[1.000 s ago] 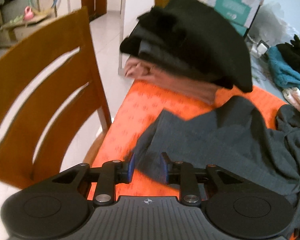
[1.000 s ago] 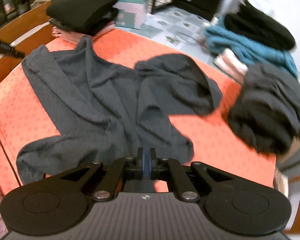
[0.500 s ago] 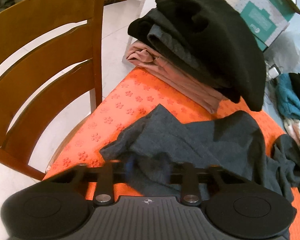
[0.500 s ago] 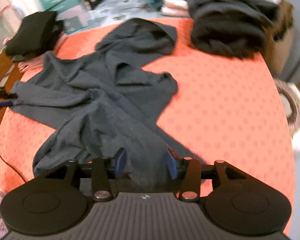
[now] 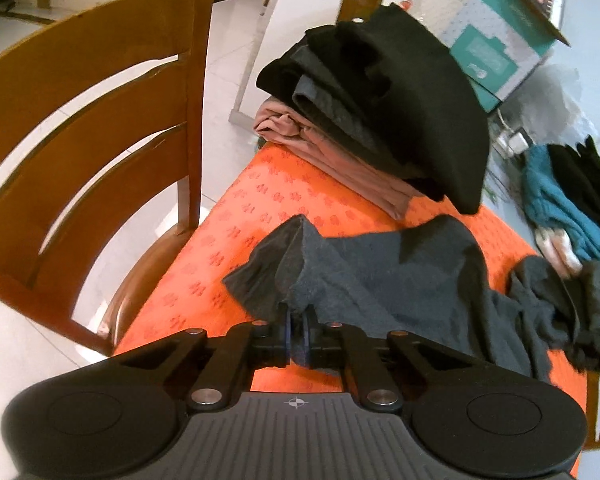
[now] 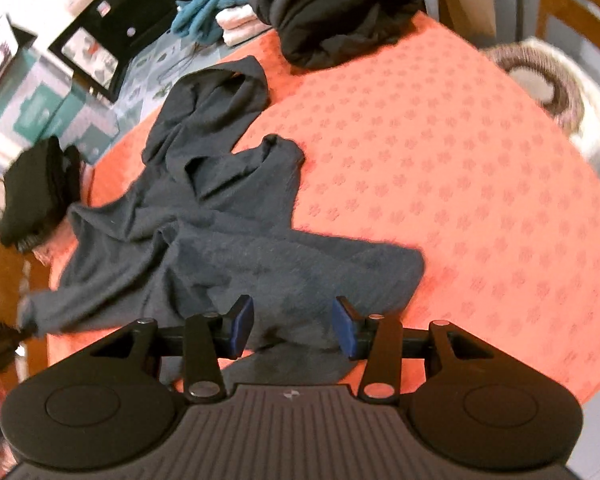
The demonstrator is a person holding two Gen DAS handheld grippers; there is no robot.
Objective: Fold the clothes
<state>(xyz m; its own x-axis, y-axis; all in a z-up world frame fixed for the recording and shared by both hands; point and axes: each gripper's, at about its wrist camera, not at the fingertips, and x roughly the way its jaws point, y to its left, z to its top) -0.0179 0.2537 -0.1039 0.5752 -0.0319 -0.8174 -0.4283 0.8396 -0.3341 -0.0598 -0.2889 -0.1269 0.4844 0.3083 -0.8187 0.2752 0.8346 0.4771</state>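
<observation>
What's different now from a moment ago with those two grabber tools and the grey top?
The left gripper, whose jaws stood open a second ago, has shut on an edge of the grey garment. The right gripper, shut before, has opened its jaws and swung round over another part of it. The folded pile and the orange tablecloth stayed put.

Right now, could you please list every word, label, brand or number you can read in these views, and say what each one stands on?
No text can be read.
Teal and white cardboard box: white print on its teal side, too blurred to read.
Left gripper: a small crosshair mark on its body, no letters.
Right gripper: a faint emblem on its body, too blurred to read.
Orange tablecloth: flower pattern only, no writing.
</observation>
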